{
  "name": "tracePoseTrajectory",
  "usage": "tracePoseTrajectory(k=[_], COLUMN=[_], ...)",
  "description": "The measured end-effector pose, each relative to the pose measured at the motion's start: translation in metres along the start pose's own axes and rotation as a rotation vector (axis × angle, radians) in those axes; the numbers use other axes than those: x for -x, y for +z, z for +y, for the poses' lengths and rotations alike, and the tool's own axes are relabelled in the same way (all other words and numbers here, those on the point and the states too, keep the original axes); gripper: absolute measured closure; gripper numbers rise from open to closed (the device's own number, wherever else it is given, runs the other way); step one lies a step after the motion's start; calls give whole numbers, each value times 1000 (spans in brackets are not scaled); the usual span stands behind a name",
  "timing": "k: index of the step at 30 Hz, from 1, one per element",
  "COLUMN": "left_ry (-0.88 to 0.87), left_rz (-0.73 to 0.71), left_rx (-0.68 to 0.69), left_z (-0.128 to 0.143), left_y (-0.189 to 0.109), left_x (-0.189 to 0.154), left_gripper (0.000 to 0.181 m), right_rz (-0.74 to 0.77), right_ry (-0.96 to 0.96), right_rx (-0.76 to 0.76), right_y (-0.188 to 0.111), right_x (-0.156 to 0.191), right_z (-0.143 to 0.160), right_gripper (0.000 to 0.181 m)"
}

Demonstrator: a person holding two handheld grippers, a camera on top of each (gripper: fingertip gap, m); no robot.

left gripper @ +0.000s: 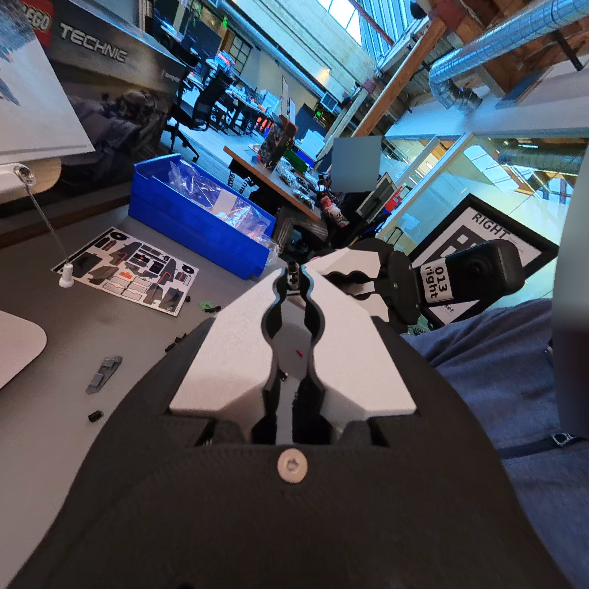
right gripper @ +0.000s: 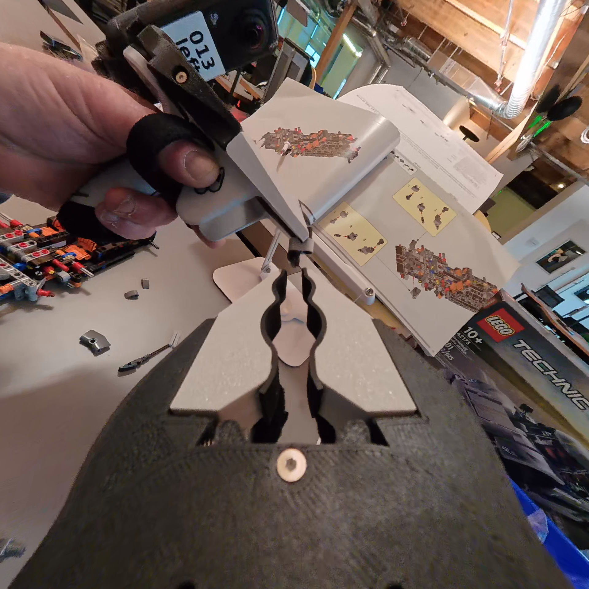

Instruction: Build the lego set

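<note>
left gripper (left gripper: pixel 294 276) lifted above the grey table (left gripper: pixel 95 334), tips clenched on a small dark grey lego connector (left gripper: pixel 292 278); same connector (right gripper: pixel 299 250) seen from the right wrist view, pinched at the very tip of the left gripper (right gripper: pixel 302 237), with a hand (right gripper: pixel 73 143) wrapped round its handle. right gripper (right gripper: pixel 294 274) just below that connector, tips slightly parted, nothing between them, not touching it. partly built lego model (right gripper: pixel 41 255) in orange, grey and black on the table at far left, well apart from both grippers. loose grey pieces (right gripper: pixel 94 342) and a thin black axle (right gripper: pixel 146 358) lying near it. open instruction booklet (right gripper: pixel 414 242) propped on a white stand, lego box (right gripper: pixel 526 366) beside it. sticker sheet (left gripper: pixel 127 271) flat on the table beside a blue bin (left gripper: pixel 204 216) holding clear bags
</note>
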State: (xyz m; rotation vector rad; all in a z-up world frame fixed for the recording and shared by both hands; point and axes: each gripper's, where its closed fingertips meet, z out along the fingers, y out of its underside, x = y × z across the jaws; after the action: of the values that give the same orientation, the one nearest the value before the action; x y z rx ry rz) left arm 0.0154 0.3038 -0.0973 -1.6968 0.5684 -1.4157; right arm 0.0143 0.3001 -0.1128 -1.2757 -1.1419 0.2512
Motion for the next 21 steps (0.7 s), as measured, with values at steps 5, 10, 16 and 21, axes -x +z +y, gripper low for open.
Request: tracePoseTrajectory(k=[5, 10, 16, 21], left_ry=[-2, -23, 8, 103], left_rz=[-5, 5, 23, 18], left_rx=[13, 5, 0, -76], left_z=[4, 5, 0, -21], left_y=[7, 8, 11, 1], left_x=[0, -1, -11, -19], left_gripper=[176, 176, 165, 152], right_rz=[6, -3, -48, -267], right_ry=[-29, -33, 69, 483], right_rx=[-13, -19, -101, -309], right_y=[0, -2, -8, -21], right_x=[-1, 0, -5, -19], right_z=[-1, -1, -9, -21], right_gripper=[176, 177, 178, 177])
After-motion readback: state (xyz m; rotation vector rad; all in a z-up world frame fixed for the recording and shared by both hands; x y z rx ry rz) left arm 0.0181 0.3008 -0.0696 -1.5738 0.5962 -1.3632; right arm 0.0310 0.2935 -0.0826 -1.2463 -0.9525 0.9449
